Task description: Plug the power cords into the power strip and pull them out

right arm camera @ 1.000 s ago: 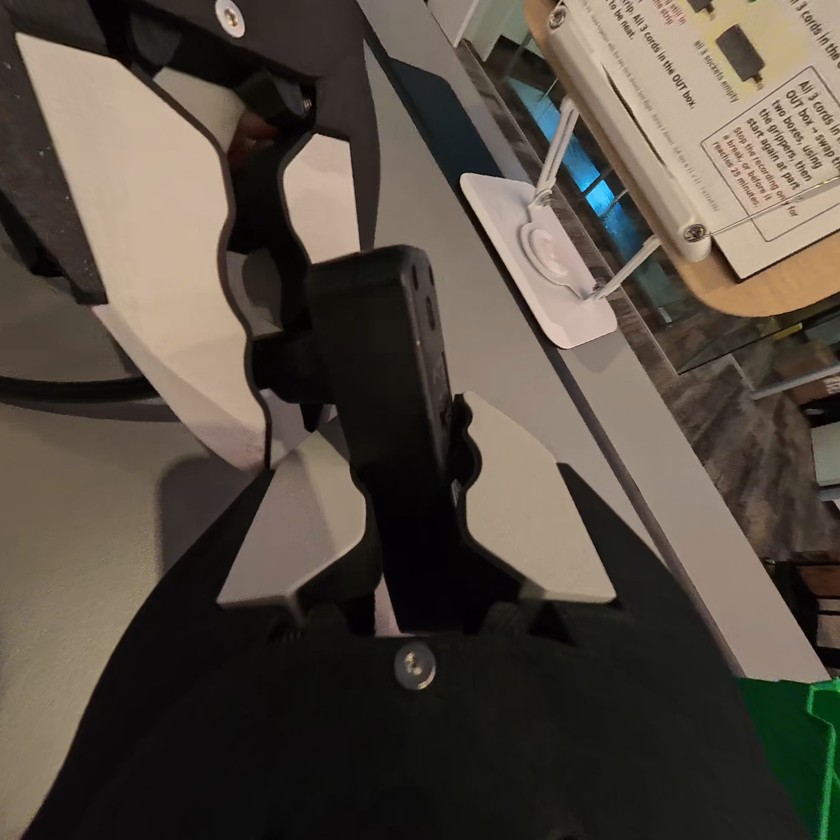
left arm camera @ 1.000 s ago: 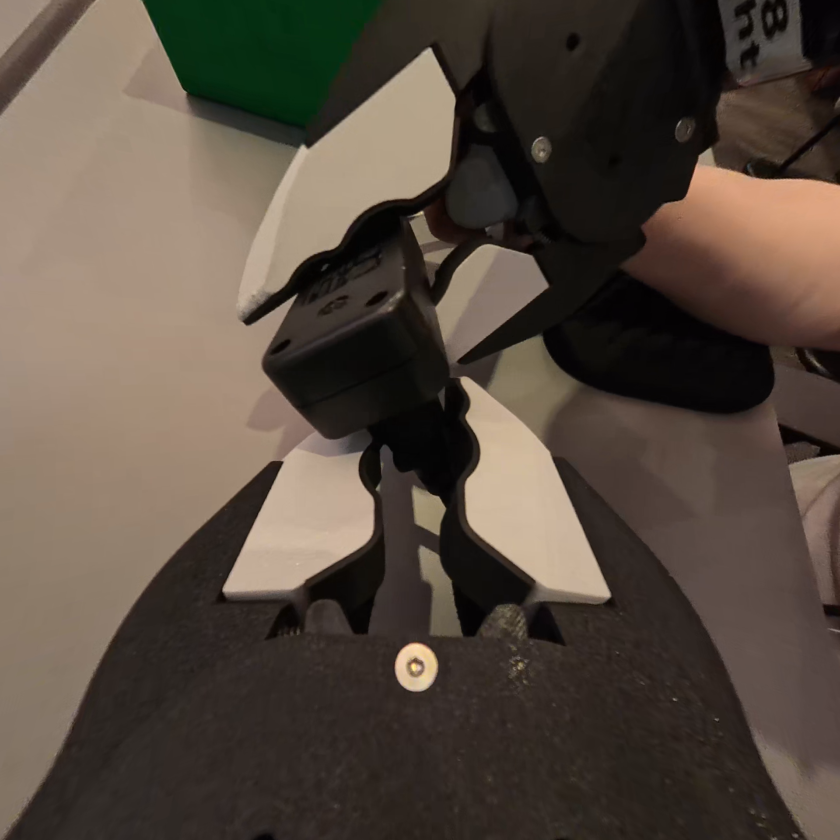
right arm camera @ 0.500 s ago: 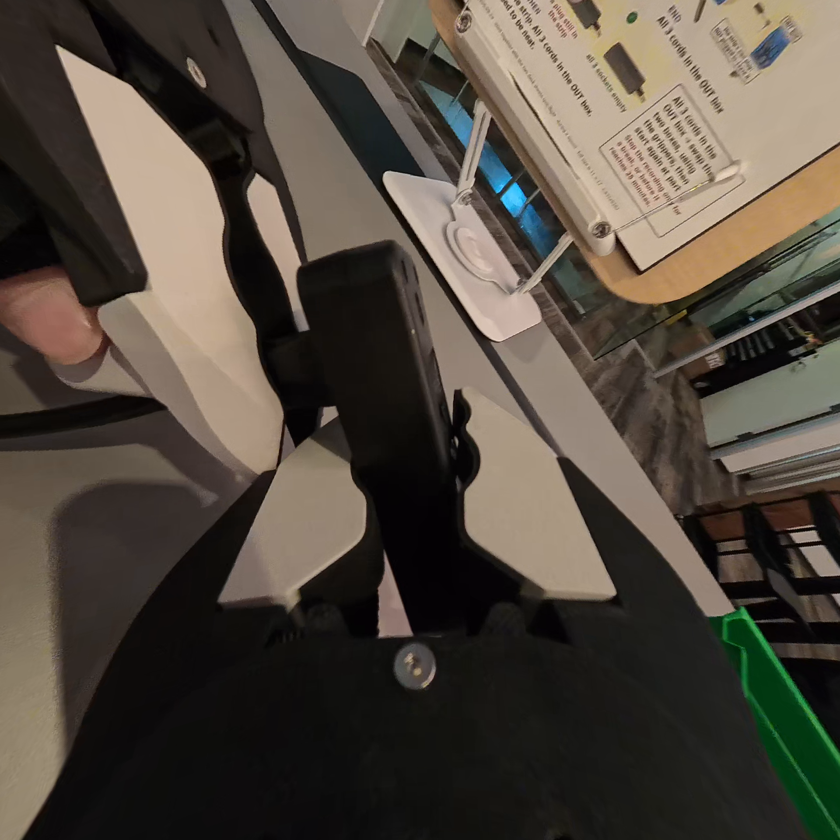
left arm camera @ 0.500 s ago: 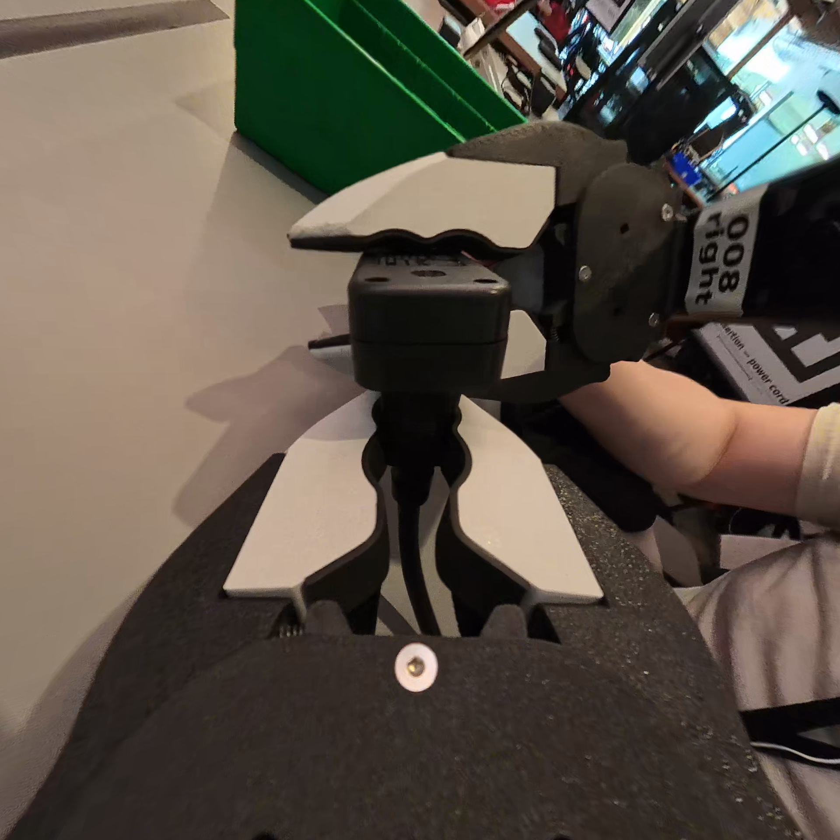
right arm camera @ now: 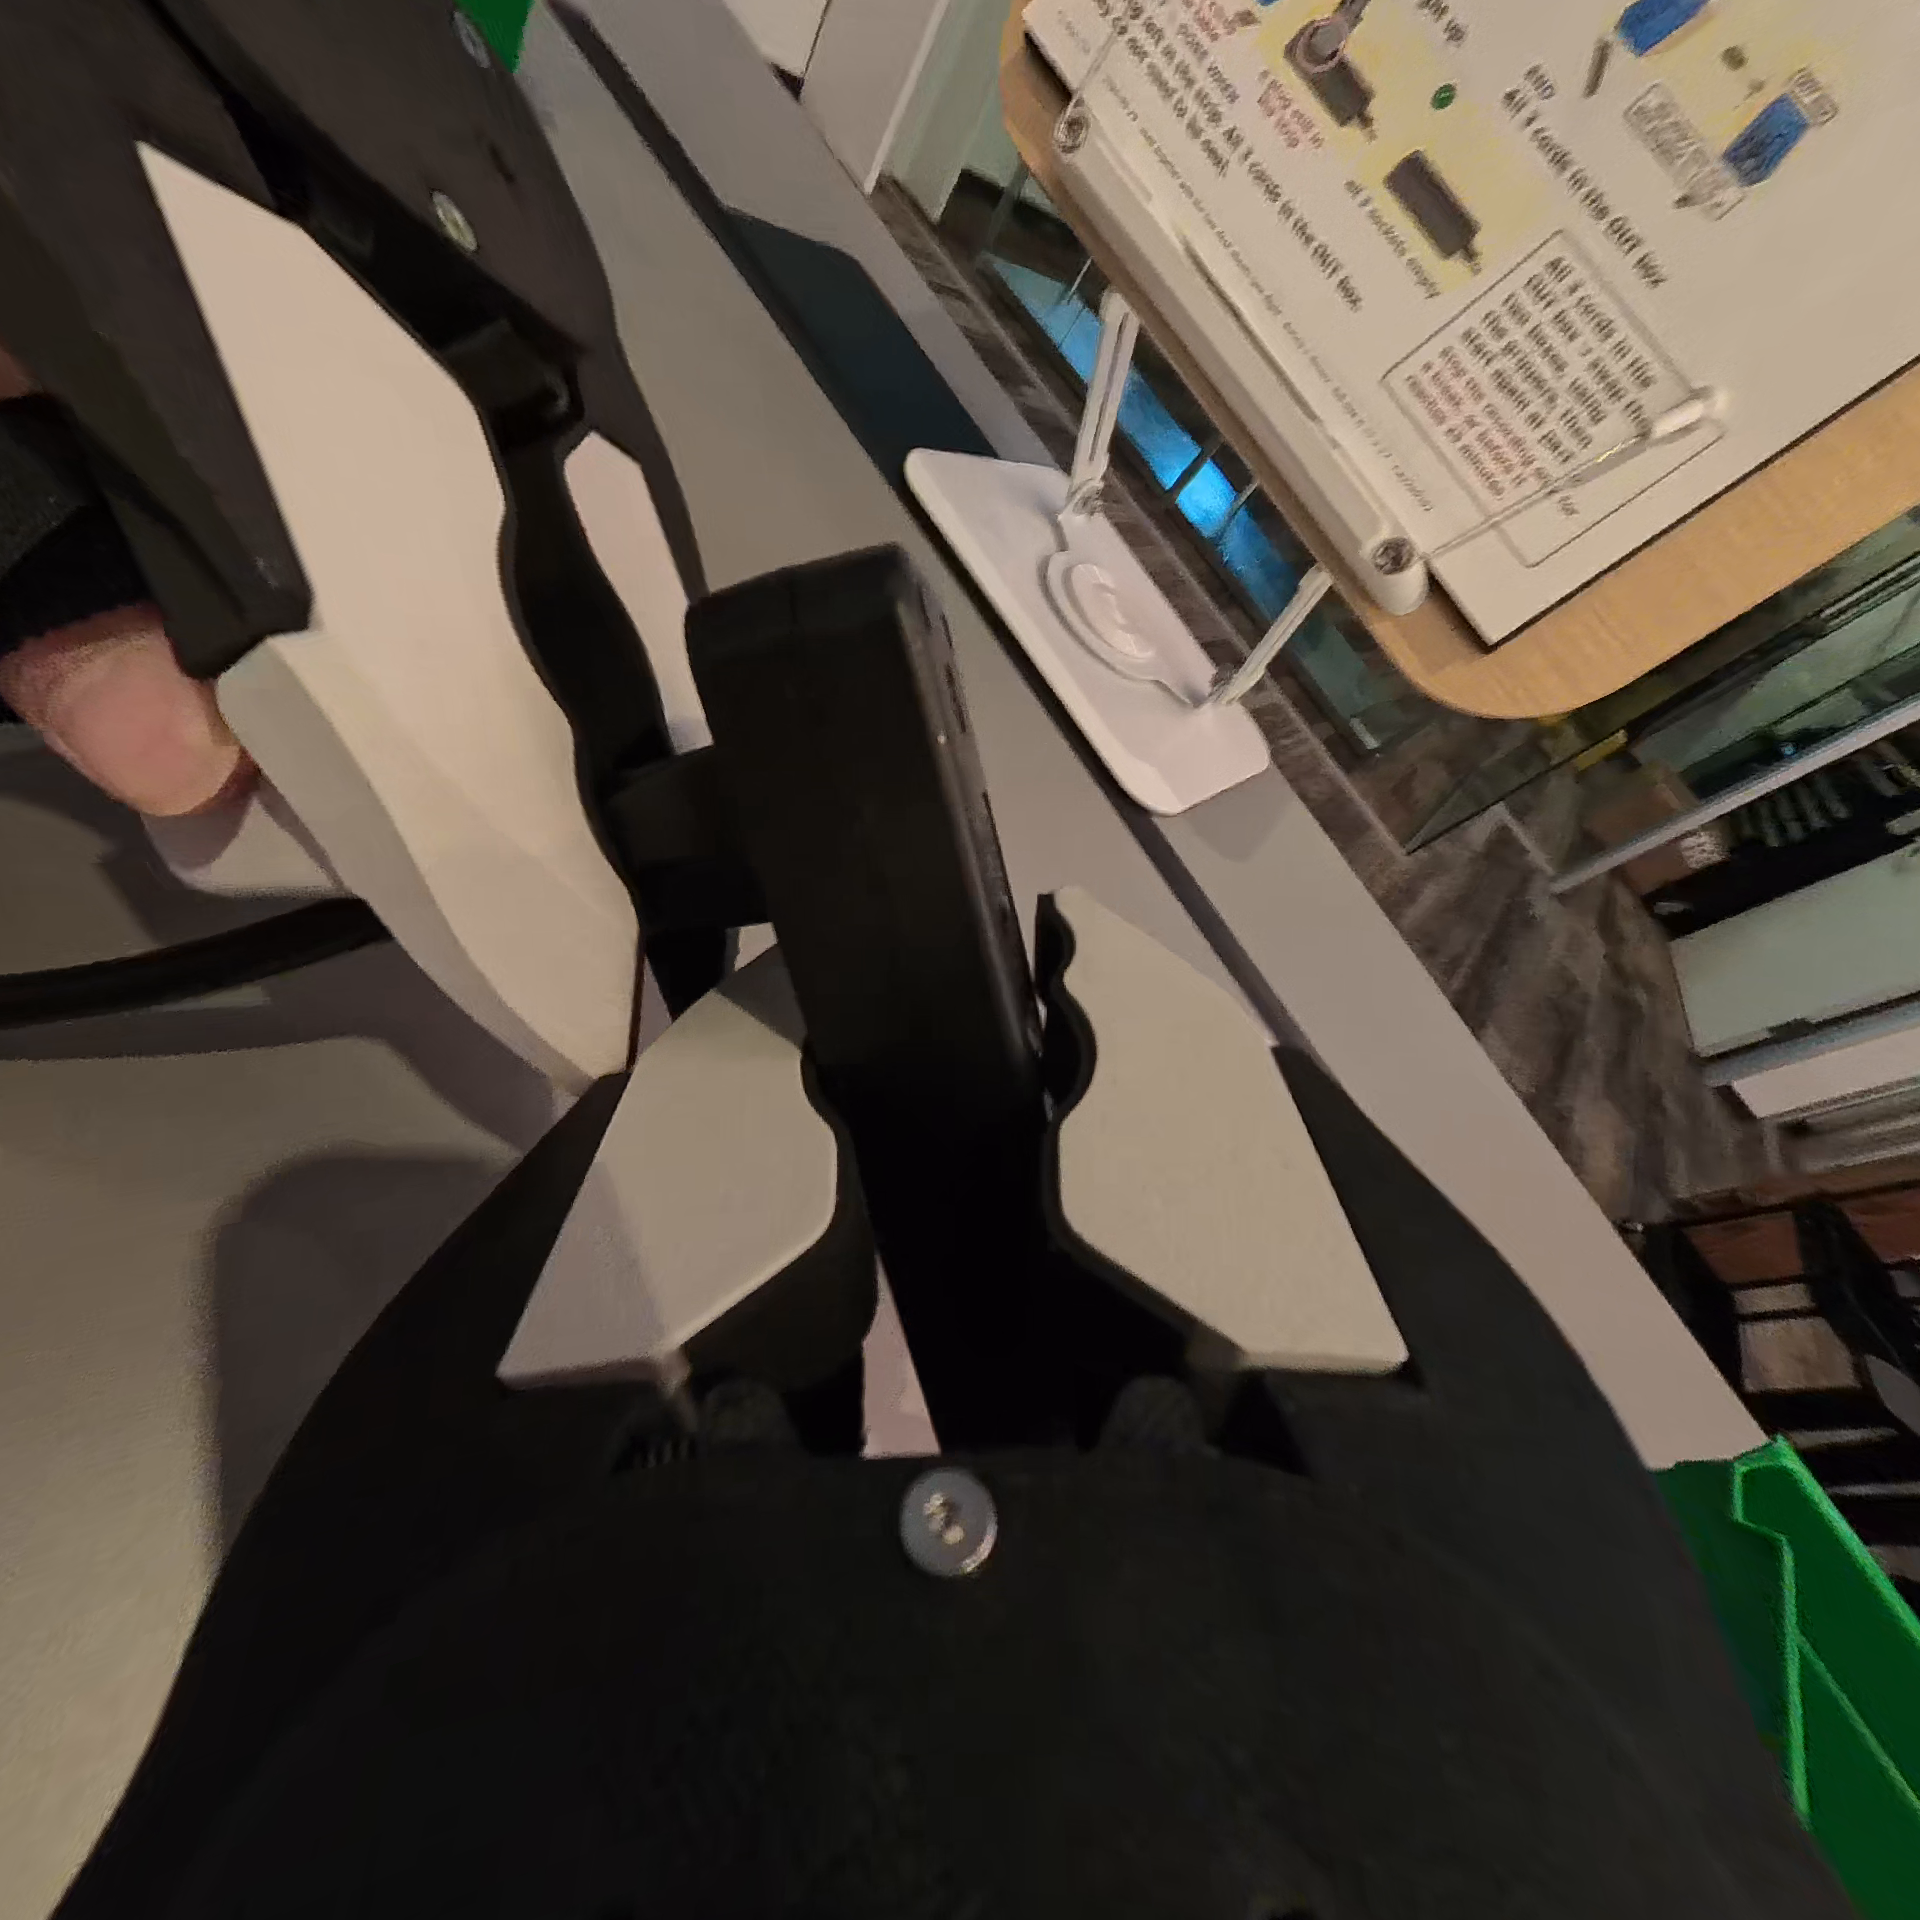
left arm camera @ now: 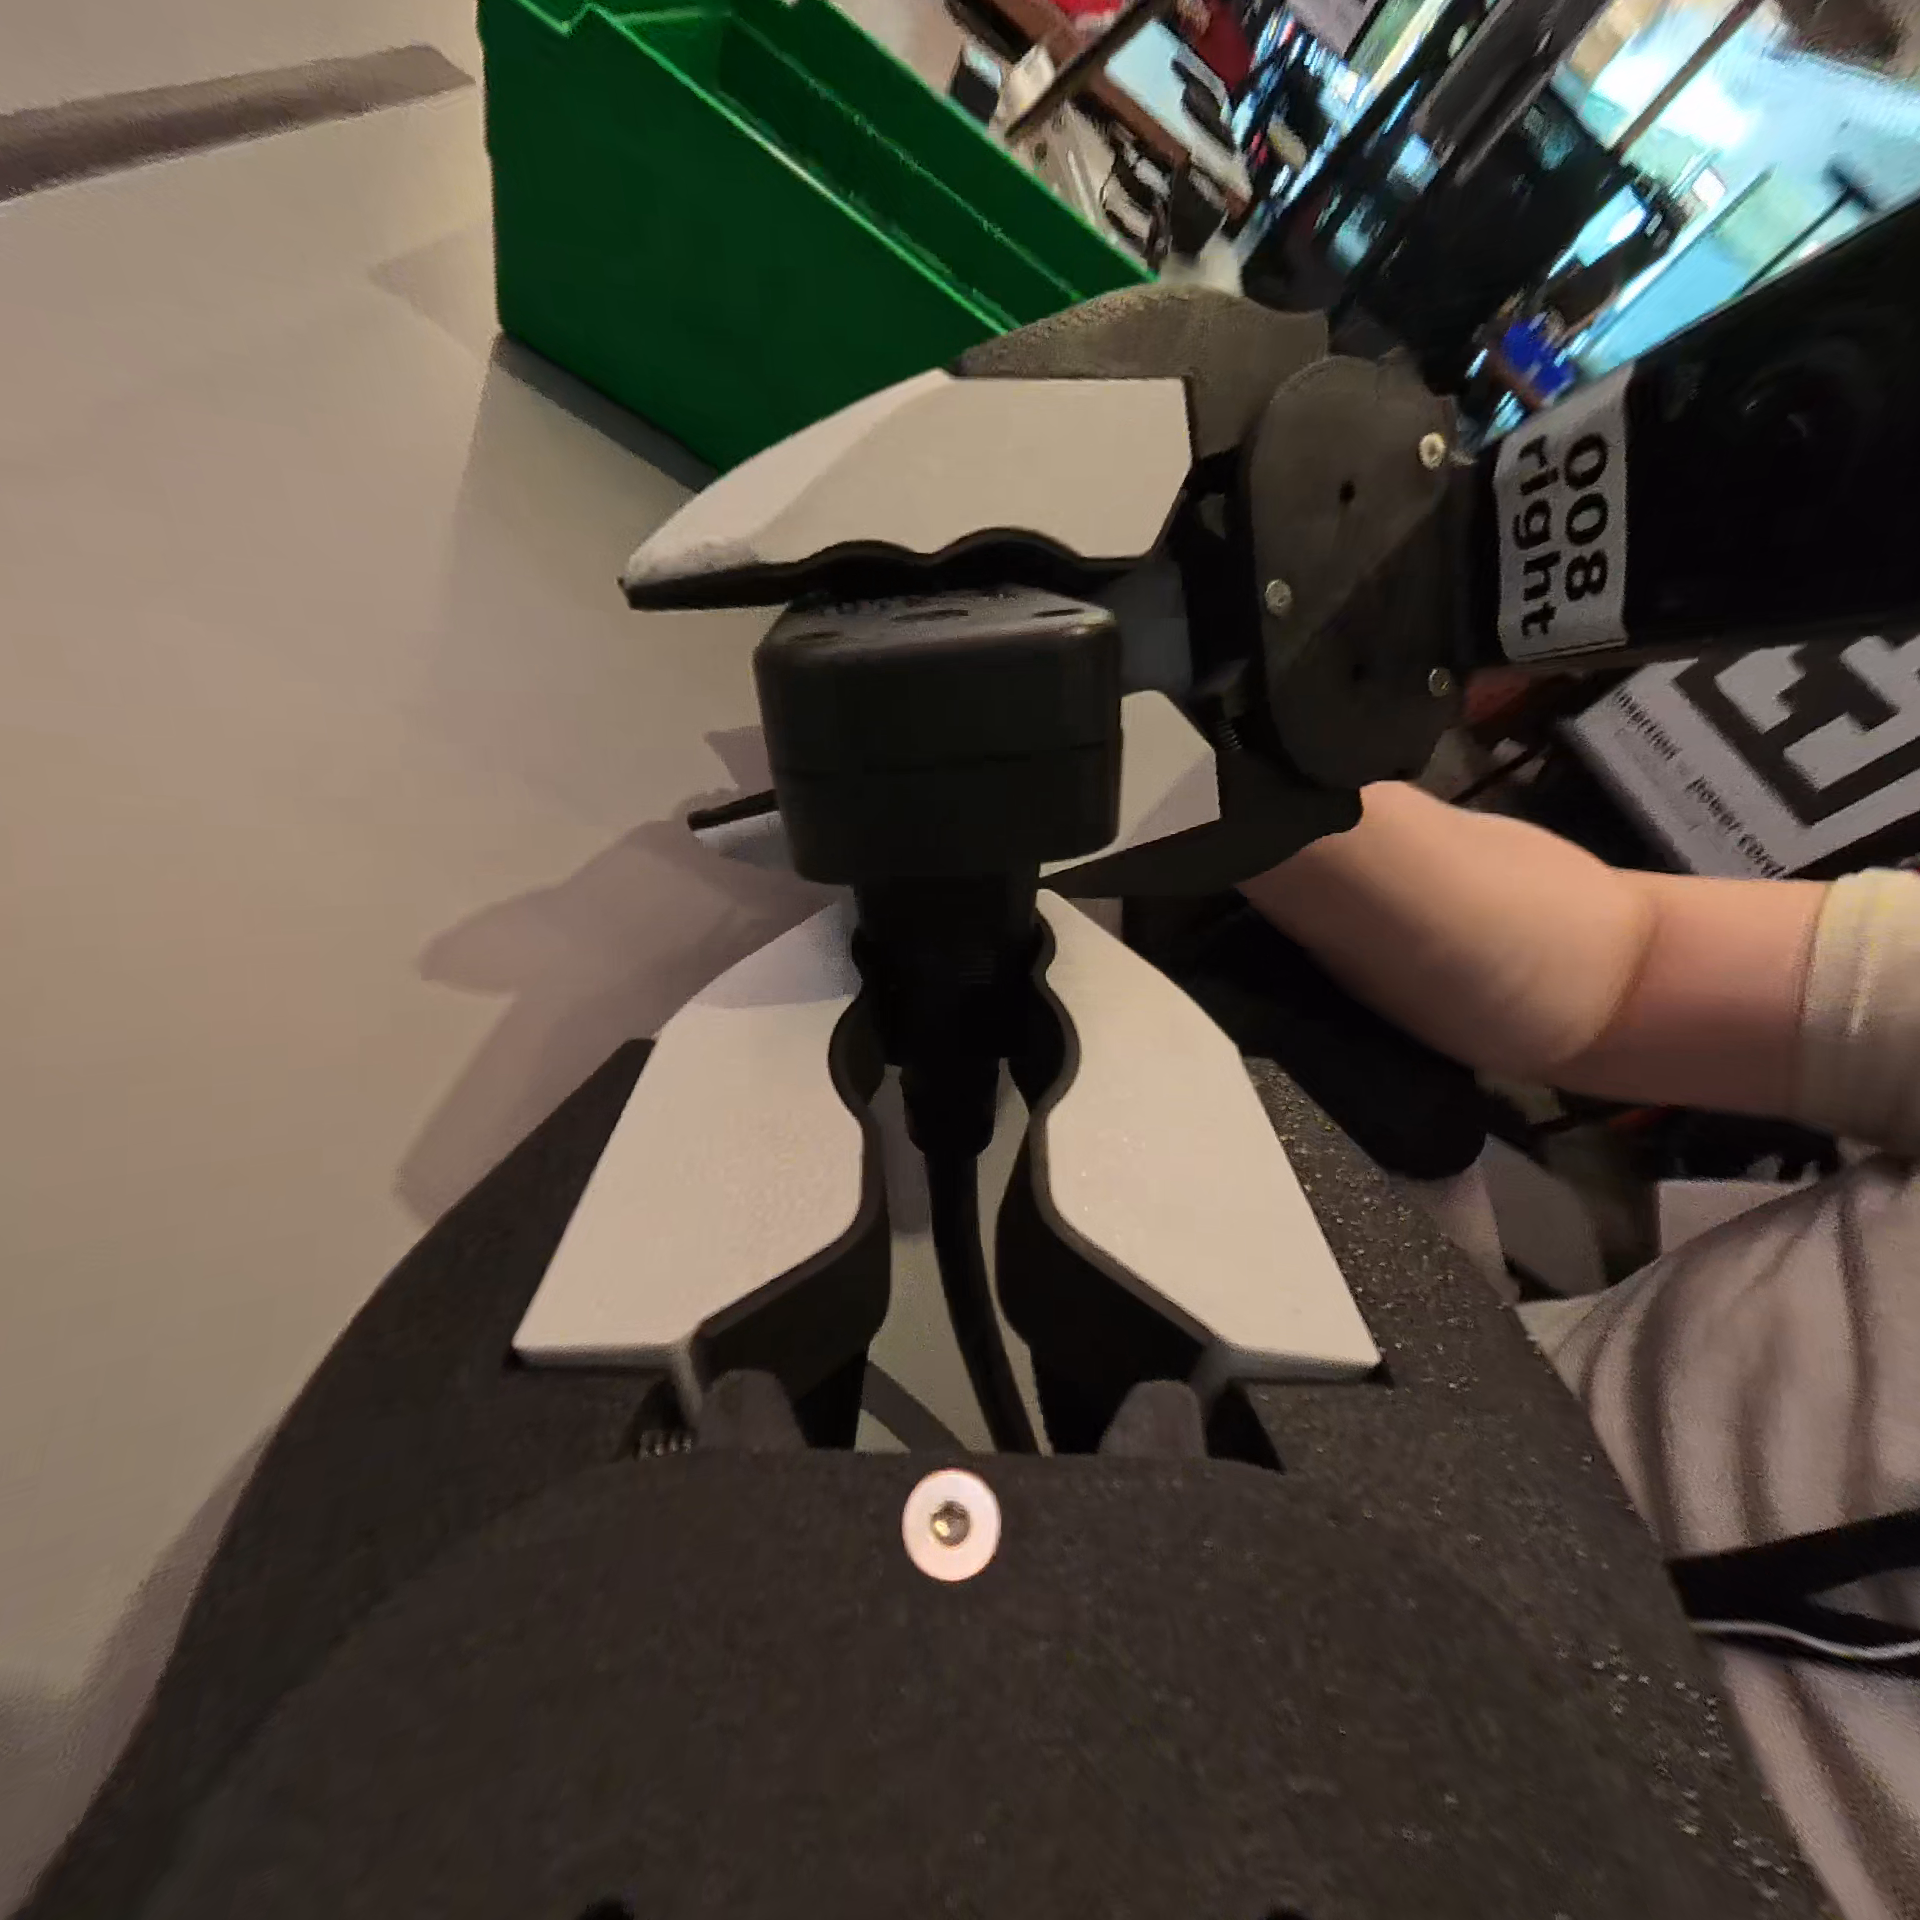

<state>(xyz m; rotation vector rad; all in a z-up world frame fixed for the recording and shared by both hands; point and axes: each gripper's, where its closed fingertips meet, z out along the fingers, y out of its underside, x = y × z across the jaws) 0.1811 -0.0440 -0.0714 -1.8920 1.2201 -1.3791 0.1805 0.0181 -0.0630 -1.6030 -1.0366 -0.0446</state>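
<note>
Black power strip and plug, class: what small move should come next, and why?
Probably pull the left tongs straight back: they are shut on the black cord plug, seated in the black rectangular power strip, which the right tongs clamp.

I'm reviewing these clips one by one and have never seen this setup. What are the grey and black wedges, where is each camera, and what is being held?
There is no robot here: a person holds a hand-operated claw in each hand, and each claw carries a camera looking along its two grey fingers.

In the left wrist view, the left claw is closed on a black plug, whose cord runs back toward the camera. The right claw comes in from the right, closed on the black power strip the plug meets.

The right wrist view shows the same strip edge-on between its own fingers.

On the grey table stand a green bin and a white stand with an instruction sheet.
</note>
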